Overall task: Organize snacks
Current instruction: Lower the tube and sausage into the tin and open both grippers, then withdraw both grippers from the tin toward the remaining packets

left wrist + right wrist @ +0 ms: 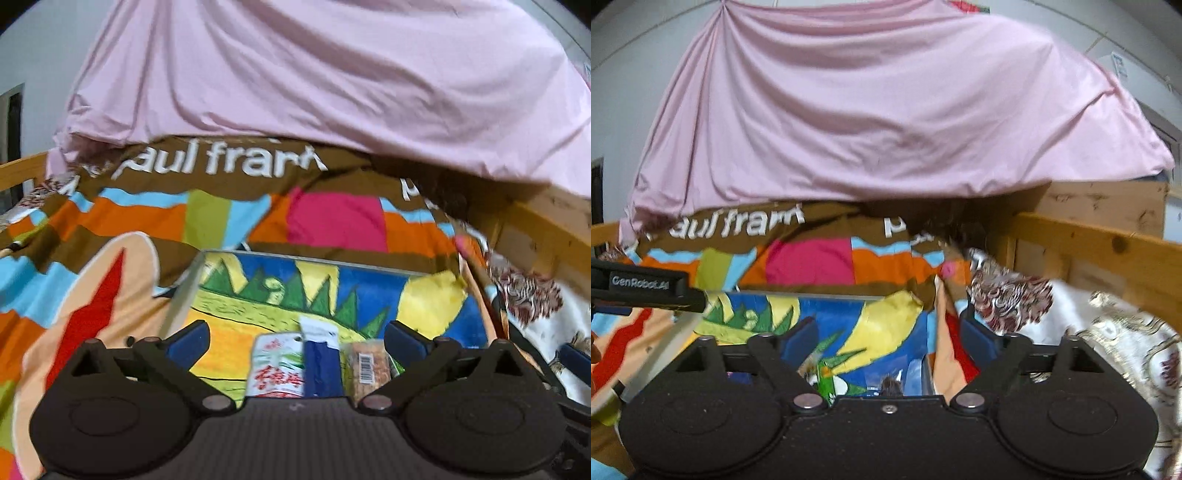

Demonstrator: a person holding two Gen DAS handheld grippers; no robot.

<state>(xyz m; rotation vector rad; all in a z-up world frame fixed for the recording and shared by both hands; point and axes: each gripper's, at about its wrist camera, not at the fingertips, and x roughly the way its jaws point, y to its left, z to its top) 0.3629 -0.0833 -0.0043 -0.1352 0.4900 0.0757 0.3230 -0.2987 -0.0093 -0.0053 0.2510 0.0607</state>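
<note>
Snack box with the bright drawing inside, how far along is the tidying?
Done, by the look of it: three packets stand side by side in the box: a white packet with red print, a blue-and-white sachet and a barcoded bar. In hand: nothing; the left claw and right claw are open and empty. Left: unclear, as no loose snacks are in view.

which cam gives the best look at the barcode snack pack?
Left wrist. The barcode snack pack stands between the open left gripper fingers, barcode facing the camera, beside a blue packet in the painted box. The right wrist view shows the box and a few packet tops; I cannot pick that pack out there.
</note>
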